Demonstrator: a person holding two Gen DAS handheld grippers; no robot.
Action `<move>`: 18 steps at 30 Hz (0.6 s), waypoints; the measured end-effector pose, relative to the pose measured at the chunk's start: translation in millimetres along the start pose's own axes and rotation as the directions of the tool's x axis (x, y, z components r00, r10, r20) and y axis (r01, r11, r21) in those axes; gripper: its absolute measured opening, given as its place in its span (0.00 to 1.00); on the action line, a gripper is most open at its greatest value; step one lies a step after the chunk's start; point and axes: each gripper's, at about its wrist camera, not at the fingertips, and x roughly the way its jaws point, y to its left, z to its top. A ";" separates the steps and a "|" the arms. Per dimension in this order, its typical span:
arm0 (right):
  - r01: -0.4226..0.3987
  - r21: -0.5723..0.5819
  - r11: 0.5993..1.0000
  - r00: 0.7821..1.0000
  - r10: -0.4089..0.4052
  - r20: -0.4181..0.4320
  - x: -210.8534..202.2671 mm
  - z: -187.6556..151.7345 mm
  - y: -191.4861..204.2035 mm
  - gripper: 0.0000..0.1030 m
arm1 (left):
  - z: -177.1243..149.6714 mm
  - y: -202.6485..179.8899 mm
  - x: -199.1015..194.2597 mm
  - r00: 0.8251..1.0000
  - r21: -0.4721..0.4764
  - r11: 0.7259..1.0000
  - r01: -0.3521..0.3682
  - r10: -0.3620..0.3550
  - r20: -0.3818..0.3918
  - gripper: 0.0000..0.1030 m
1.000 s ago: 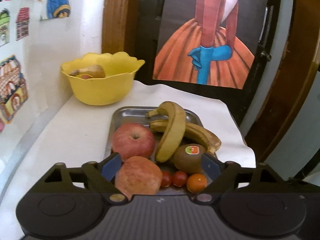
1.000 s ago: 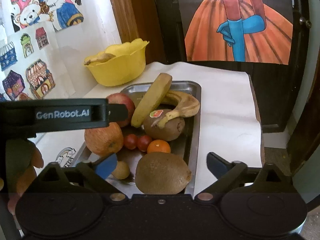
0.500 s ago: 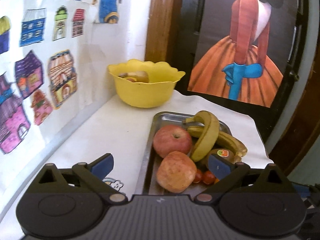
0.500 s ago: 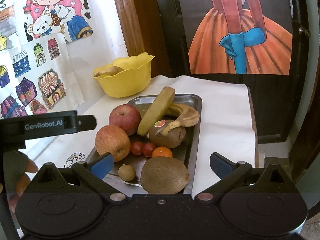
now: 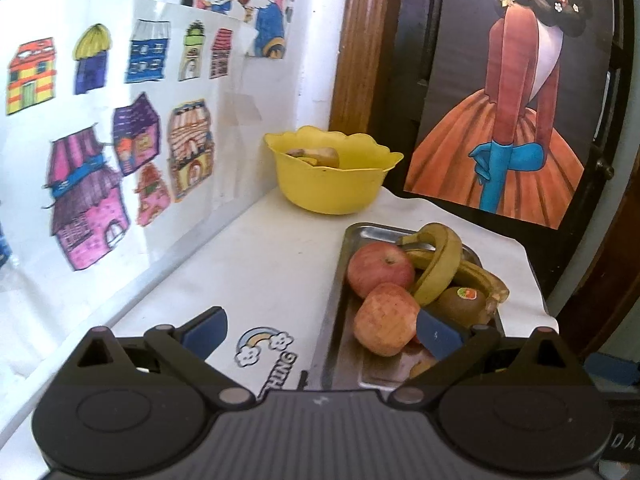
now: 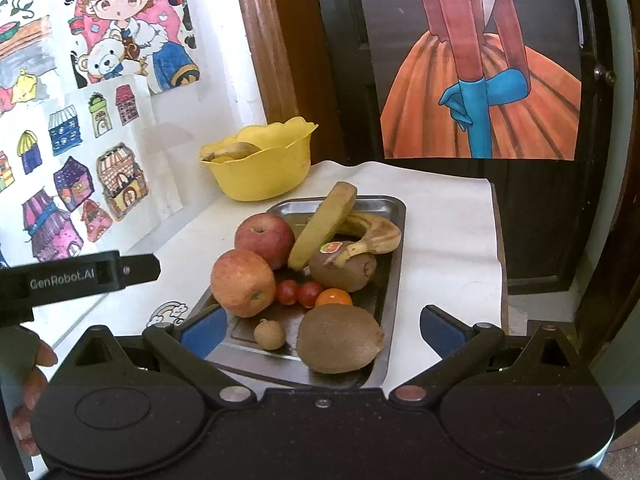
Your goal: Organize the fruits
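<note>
While I hold both grippers over the near end of the table, this is what I see.
Left gripper (image 5: pixel 322 330): jaws spread wide, nothing between them; it hangs over the white cloth beside the tray's left edge.
Right gripper (image 6: pixel 320 330): I see its jaws wide apart too, holding nothing, above the tray's near end.
Tray (image 6: pixel 394 268): steel, on the white table (image 6: pixel 448 236), carrying the fruit.
Fruit: two apples (image 6: pixel 244 282) on the left side, two bananas (image 6: pixel 324 224) crossed behind, a stickered kiwi (image 6: pixel 344 266) under them, a bare kiwi (image 6: pixel 340 338) nearest me, small tomatoes (image 6: pixel 298 292) between.
Yellow bowl (image 6: pixel 262 168): in the far corner by the wall, apart from the tray, something pale inside that I cannot identify.
</note>
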 end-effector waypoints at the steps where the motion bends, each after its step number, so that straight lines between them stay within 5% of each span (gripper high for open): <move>1: -0.001 -0.001 1.000 1.000 0.001 0.005 -2.6 -0.2 1.2 0.99 | -1.0 1.7 -3.2 1.000 0.002 1.000 -0.002 0.002 0.001 0.99; 18: 0.048 0.004 0.999 0.998 -0.048 0.034 -28.9 -18.3 14.4 0.99 | -32.4 33.2 -31.2 0.998 -0.001 0.999 -0.049 0.049 -0.042 0.99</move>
